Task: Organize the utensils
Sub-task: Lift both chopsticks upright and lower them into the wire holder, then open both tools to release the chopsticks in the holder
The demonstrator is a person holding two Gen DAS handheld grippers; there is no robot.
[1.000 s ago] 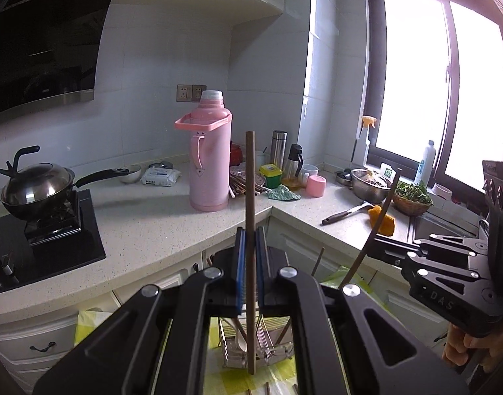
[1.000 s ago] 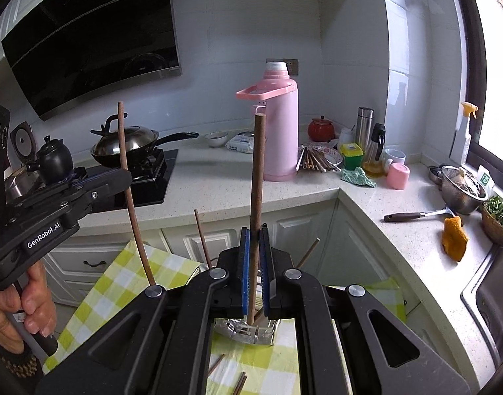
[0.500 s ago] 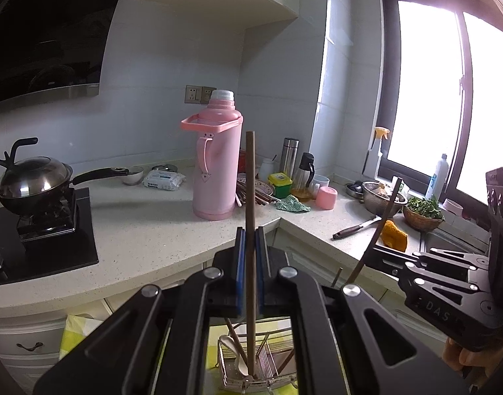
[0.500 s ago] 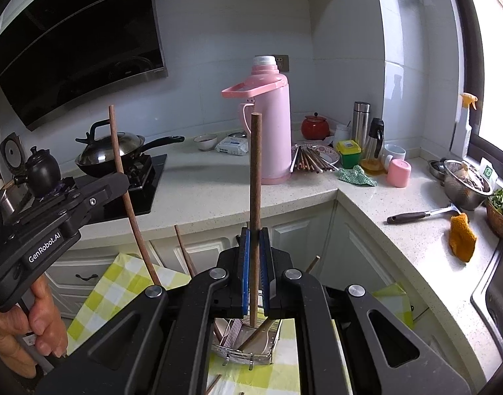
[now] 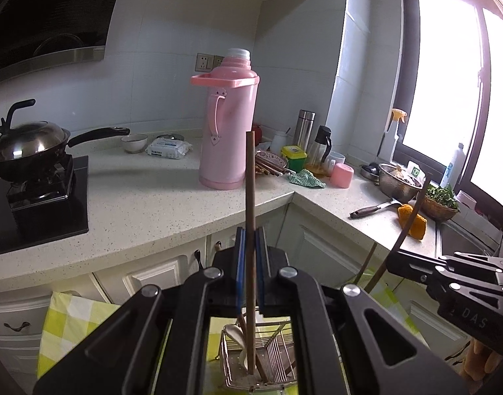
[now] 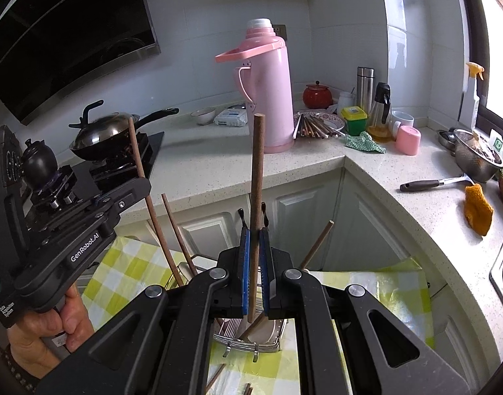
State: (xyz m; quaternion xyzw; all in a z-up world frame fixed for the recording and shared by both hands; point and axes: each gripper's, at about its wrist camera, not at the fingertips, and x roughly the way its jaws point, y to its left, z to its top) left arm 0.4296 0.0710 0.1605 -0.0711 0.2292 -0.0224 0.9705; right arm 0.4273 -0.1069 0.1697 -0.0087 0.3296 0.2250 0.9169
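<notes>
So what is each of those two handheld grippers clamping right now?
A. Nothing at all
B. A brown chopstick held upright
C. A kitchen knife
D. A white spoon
B: in each wrist view a brown chopstick stands upright between closed blue pads, the left gripper holding one chopstick and the right gripper holding another, both above the metal utensil rack on the checked cloth.

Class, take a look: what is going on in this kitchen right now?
A person holds a hand-held gripper in each hand. The left hand-held gripper is shut on one brown chopstick, the right hand-held gripper on another chopstick. Both chopsticks stand upright over a metal wire utensil rack on a yellow checked cloth.
</notes>
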